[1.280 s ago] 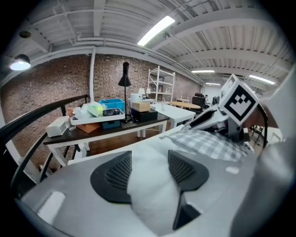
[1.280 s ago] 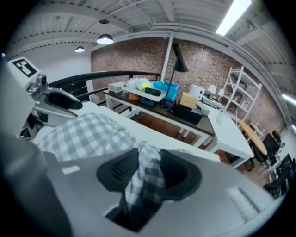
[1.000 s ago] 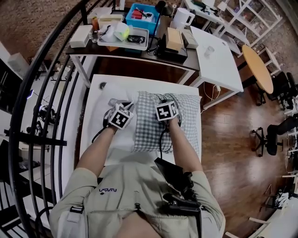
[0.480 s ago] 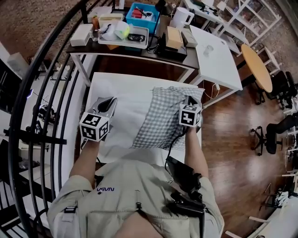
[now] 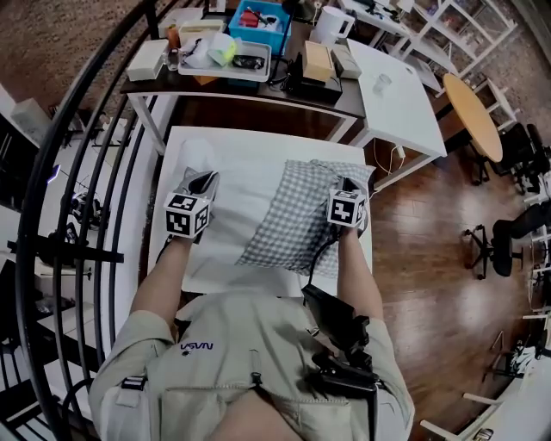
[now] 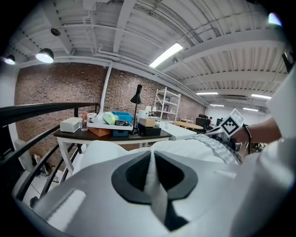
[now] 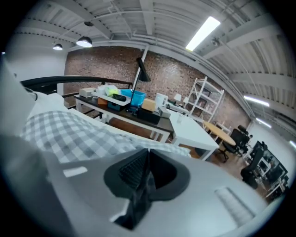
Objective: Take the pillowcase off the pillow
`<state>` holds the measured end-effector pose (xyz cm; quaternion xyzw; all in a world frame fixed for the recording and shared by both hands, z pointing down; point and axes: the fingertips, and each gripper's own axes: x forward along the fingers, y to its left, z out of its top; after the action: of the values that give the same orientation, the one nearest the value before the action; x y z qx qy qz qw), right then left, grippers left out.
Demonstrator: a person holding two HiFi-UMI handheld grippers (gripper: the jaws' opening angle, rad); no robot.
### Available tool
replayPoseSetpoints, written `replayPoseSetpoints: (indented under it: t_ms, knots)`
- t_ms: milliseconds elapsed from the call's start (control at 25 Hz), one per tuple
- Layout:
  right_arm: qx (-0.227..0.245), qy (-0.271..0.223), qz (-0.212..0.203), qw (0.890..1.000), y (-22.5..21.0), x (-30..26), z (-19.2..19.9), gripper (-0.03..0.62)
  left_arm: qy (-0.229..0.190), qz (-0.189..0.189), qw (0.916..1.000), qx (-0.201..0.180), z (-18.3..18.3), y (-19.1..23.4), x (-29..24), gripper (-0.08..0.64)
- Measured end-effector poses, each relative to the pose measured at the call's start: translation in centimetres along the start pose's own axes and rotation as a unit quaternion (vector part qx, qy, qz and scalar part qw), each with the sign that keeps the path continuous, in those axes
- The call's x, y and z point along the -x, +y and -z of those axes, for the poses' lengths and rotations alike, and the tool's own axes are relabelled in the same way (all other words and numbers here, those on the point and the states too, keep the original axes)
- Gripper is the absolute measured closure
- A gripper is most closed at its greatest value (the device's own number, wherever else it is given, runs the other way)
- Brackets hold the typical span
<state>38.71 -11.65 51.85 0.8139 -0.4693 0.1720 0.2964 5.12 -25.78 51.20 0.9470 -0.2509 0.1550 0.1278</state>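
A grey-and-white checked pillowcase [image 5: 297,220] lies on the right half of the white table [image 5: 258,136], with the white pillow [image 5: 237,185] bared to its left. My left gripper [image 5: 205,180] is over the table's left side. It is shut on a fold of the white pillow cloth [image 6: 149,178], and the puffy pillow [image 6: 104,148] lies just beyond the jaws. My right gripper [image 5: 349,184] is at the pillowcase's far right corner, shut on a pinch of its cloth [image 7: 141,194]. The checked fabric [image 7: 69,132] spreads to the left of that gripper.
A dark desk [image 5: 258,82] behind the table carries a blue bin [image 5: 256,21], a white tray [image 5: 219,60] and boxes. A white table [image 5: 400,95] stands at the back right. A black curved railing [image 5: 77,172] runs down the left. Wooden floor [image 5: 430,241] lies to the right.
The grippers have moved apart, the left one leftward and the right one rightward. The checked pillowcase has shifted right with the right gripper, and more white pillow shows.
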Motion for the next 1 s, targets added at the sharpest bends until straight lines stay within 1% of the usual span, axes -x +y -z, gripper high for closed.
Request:
replayPoseSetpoints:
  t_ms: [80,200,240,320,400,480,520,600,720,880,1000]
  knots:
    - [-0.006,-0.016,-0.008,1.0,0.3,0.1,-0.3,0.556,-0.002,0.0,0.9997,-0.022,-0.2,-0.2,-0.7,0.526]
    - [-0.017,-0.043,-0.02,0.999,0.5,1.5,-1.3,0.496,-0.013,-0.001,0.9984,-0.054,-1.3,-1.1,-0.8,0.459]
    - [-0.021,-0.053,-0.022,0.998,0.5,2.4,-1.5,0.483,-0.02,0.0,0.9978,-0.063,-1.9,-1.6,-0.4,0.457]
    - [-0.031,-0.069,-0.026,0.997,0.8,4.9,-1.6,0.473,-0.034,0.008,0.9968,-0.073,-2.7,-3.1,0.9,0.419]
    - [-0.042,-0.082,-0.033,0.995,1.9,7.7,-0.8,0.472,-0.041,0.017,0.9965,-0.071,-2.3,-4.6,3.0,0.398]
    - [-0.057,-0.085,-0.047,0.994,3.6,10.4,0.7,0.474,-0.036,0.027,0.9966,-0.069,-1.0,-6.2,5.1,0.388]
    - [-0.065,-0.083,-0.054,0.993,4.5,11.6,1.7,0.472,-0.03,0.033,0.9966,-0.069,-0.2,-7.1,6.0,0.37]
    - [-0.079,-0.073,-0.066,0.992,5.9,13.9,3.7,0.472,-0.013,0.041,0.9962,-0.076,1.6,-8.9,7.6,0.348]
    - [-0.085,-0.052,-0.075,0.992,7.7,16.4,6.9,0.472,0.015,0.044,0.995,-0.088,4.7,-10.6,9.4,0.344]
    - [-0.089,-0.017,-0.094,0.991,10.8,18.6,10.6,0.469,0.062,0.036,0.9927,-0.097,9.1,-10.3,10.7,0.341]
    - [-0.088,0.012,-0.115,0.989,13.5,19.3,12.9,0.468,0.087,0.031,0.9898,-0.108,11.4,-9.6,10.8,0.341]
